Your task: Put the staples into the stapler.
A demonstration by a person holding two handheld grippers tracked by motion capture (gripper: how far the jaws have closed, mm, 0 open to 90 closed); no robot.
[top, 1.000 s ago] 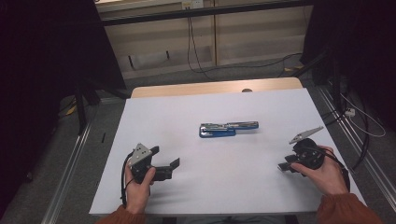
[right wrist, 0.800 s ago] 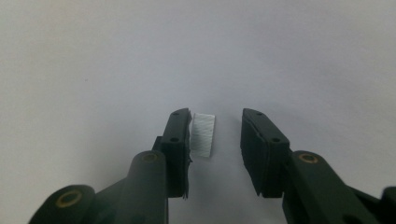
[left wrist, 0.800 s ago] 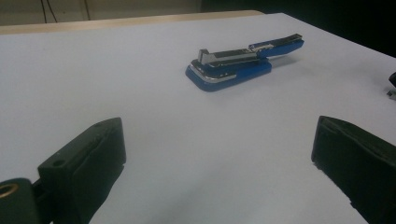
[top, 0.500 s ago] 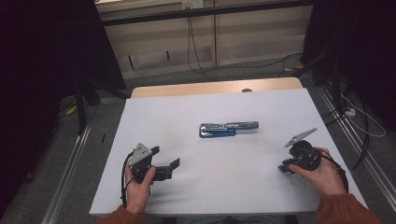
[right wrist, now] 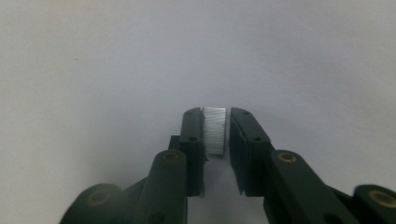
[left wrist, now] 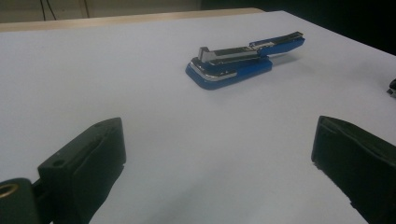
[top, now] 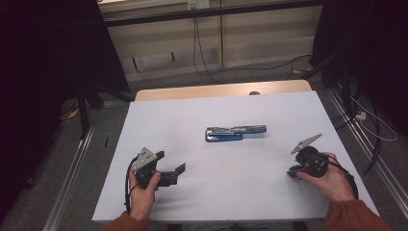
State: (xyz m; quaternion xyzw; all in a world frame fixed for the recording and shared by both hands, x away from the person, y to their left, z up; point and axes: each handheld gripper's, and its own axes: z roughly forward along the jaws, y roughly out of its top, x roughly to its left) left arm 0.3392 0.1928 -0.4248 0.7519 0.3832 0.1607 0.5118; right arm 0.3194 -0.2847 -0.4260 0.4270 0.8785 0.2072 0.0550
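A blue and silver stapler (top: 235,133) lies swung open at the middle of the white table (top: 216,202); it also shows in the left gripper view (left wrist: 233,65), ahead of the jaws. My left gripper (top: 172,162) rests near the front left, open and wide, with nothing between its jaws (left wrist: 219,154). At the front right, my right gripper (top: 293,172) points down at the table. Its jaws have just been closing, and a short silvery strip of staples (right wrist: 215,130) now sits pinched between the pads (right wrist: 192,133).
A wooden strip (top: 221,90) borders the table's far edge. Cables (top: 202,53) run across the floor beyond it, and metal rails (top: 72,168) flank both sides. The tip of the other gripper (left wrist: 392,87) peeks in at the right edge of the left gripper view.
Both hands and the stapler keep their places in the high view. The right gripper's jaws look slightly narrower than before.
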